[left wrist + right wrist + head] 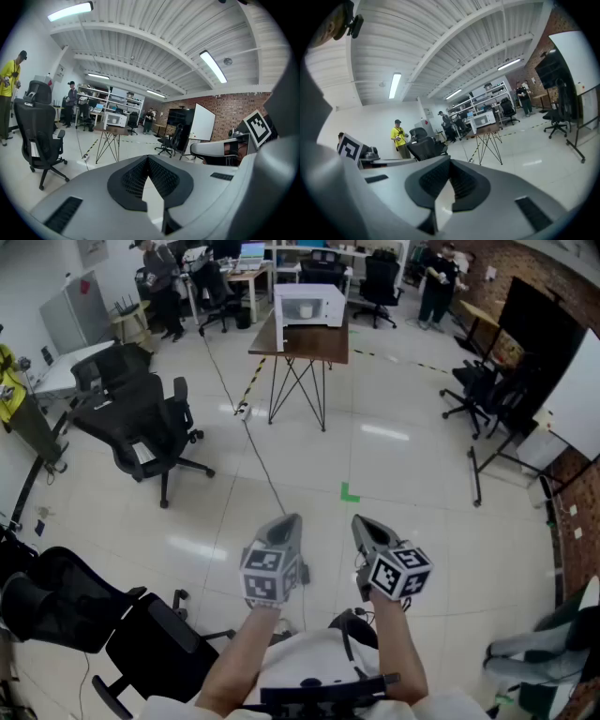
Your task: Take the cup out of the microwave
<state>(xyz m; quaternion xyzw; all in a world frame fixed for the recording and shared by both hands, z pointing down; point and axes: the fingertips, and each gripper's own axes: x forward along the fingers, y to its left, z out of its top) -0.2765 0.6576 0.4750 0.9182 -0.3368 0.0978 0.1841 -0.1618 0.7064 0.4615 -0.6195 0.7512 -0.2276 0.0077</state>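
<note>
A white microwave (309, 304) stands far off on a small wooden table (302, 341) with thin metal legs, its door closed. The cup is not in view. The microwave also shows small in the left gripper view (116, 120) and the right gripper view (482, 119). My left gripper (292, 519) and right gripper (360, 521) are held side by side low in the head view, several steps short of the table. Both point toward it. Each one's jaws meet at the tips, left gripper (148, 158) and right gripper (450, 160), with nothing between them.
Black office chairs (150, 432) stand on the left, and more chairs (483, 395) stand by a whiteboard (574, 399) on the right. A cable (246, 427) runs across the tiled floor past the table. A green tape mark (349, 491) lies ahead. People stand by desks at the back.
</note>
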